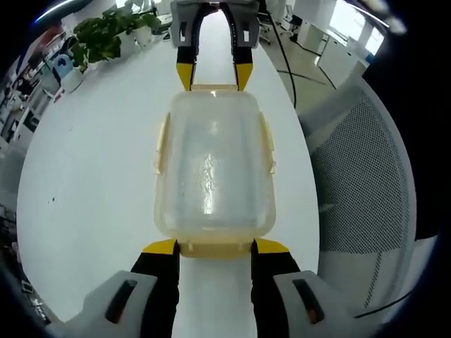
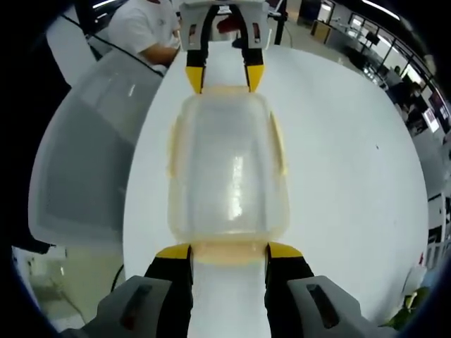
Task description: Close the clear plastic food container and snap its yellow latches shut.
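Container (image 1: 213, 169) sits on the white tabletop (image 1: 91, 176), lid already on, near the edge where a mesh chair (image 1: 366, 176) stands. Yellow latches run along its sides: long-side latch (image 1: 268, 144) looks partly out from the wall, so probably not snapped yet; end latch (image 1: 215, 248) lies between the near fingers.

Left gripper (image 1: 215, 246) fingers spread, one tip either side of the end latch at one short end, tips touching or just beside the rim, can't tell which. Right gripper (image 2: 229, 252) same at the opposite short end, fingers spread, flanking that end latch (image 2: 229, 253). Each gripper shows at the far end of the other's view.

Step in hand, my read: seat the lid and snap the end latches. Do it well by pressing both ends together so the box doesn't slide, push each flap flat against the wall, then do the long sides. Plant (image 1: 106, 35) at the far tabletop edge, well apart.
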A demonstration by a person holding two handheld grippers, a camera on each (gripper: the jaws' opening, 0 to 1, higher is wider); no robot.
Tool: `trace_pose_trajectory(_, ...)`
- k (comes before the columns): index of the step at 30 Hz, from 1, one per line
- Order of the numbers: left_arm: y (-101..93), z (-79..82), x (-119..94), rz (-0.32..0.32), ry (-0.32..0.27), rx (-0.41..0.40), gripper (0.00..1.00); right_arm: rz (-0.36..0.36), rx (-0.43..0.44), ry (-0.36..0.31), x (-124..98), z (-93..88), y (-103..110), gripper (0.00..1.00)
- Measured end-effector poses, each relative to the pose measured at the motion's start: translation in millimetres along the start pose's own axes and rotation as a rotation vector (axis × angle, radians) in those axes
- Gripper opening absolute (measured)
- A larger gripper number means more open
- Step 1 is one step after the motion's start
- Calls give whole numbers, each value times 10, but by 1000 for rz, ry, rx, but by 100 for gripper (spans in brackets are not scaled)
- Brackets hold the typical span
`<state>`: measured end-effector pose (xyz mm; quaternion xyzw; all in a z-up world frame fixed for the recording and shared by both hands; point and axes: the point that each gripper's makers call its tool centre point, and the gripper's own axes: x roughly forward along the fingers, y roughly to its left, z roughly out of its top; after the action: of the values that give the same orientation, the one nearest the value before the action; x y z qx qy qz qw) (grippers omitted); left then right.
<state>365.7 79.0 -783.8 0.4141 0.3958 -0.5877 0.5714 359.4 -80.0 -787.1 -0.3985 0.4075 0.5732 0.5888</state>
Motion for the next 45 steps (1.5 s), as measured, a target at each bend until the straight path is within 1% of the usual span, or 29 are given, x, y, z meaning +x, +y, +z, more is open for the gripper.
trace_pose_trajectory(4,-11,41,34,-2,0,2,39,4,3,4,-7,-52,13,38)
trace_pose_trajectory(11,-5,76,47,-5,6,-4,39,9,5,-2,-24,-88,1,38)
trace_pose_trajectory(14,-25,105,97,-8,11,-4,39,20,2,8,-10,-139,9,38)
trace_pose_trajectory(19,-5,138,127,-10,14,2,39,21,-2,17,10,-191,9,38)
trace_pose_trajectory(25,20,105,135,-10,27,2,39,19,6,6,24,-174,-20,38)
trace_pose_trajectory(29,13,80,153,-10,37,5,39,26,6,8,52,-163,-1,38)
trace_pose_trajectory(32,-20,98,161,-16,33,8,39,31,-3,17,69,-191,44,38)
trace_pose_trajectory(37,-19,89,171,-11,38,13,39,25,1,8,61,-181,44,38)
trace_pose_trajectory(45,-9,81,182,-6,40,16,39,24,-7,20,70,-181,40,38)
